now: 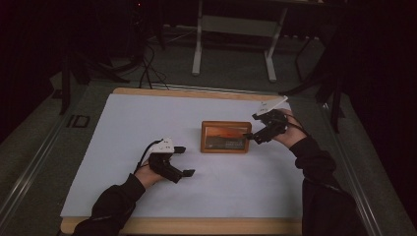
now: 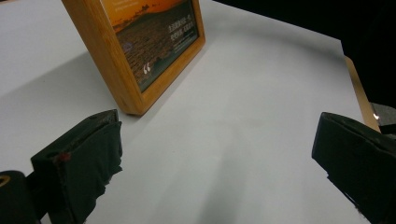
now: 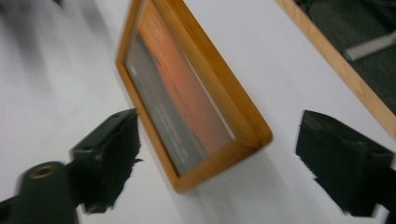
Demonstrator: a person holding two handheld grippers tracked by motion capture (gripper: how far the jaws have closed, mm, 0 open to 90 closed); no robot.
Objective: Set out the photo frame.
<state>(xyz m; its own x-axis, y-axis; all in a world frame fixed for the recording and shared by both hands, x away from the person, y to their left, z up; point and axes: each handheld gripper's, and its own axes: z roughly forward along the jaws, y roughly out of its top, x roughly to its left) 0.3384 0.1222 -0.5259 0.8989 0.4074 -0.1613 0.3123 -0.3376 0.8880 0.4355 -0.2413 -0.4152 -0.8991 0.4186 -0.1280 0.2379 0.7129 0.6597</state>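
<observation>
1. A wooden picture frame (image 1: 225, 137) stands upright near the middle of the white worktop (image 1: 123, 123), its sunset print facing the person's side.
2. The right gripper (image 1: 253, 127) sits at the frame's right end. In the right gripper view its jaws stand wide apart with the frame's end (image 3: 219, 154) between them, and neither pad presses on the wood. The frame stands on its own.
3. The left gripper (image 1: 183, 161) hovers low over the worktop to the left of the frame and nearer the person, apart from it. In the left gripper view its jaws are wide open with only bare white surface between them, and the frame's lower corner (image 2: 135, 105) is just beyond the left jaw.
4. The step in hand looks like the release after setting the frame upright: nothing grips the frame and it appears to balance by itself.
5. The next move, as I judge it, calls for drawing the right gripper straight off to the right, keeping both open jaws clear of the frame's end so that no pad clips the wood and tips it over.
6. The risk is a knock: the frame stands on a narrow edge, and whatever props it at the back is hidden, so a light brush from either jaw could topple it.
7. The left gripper is close enough to steady the frame if it leans, but it need not touch it otherwise.
</observation>
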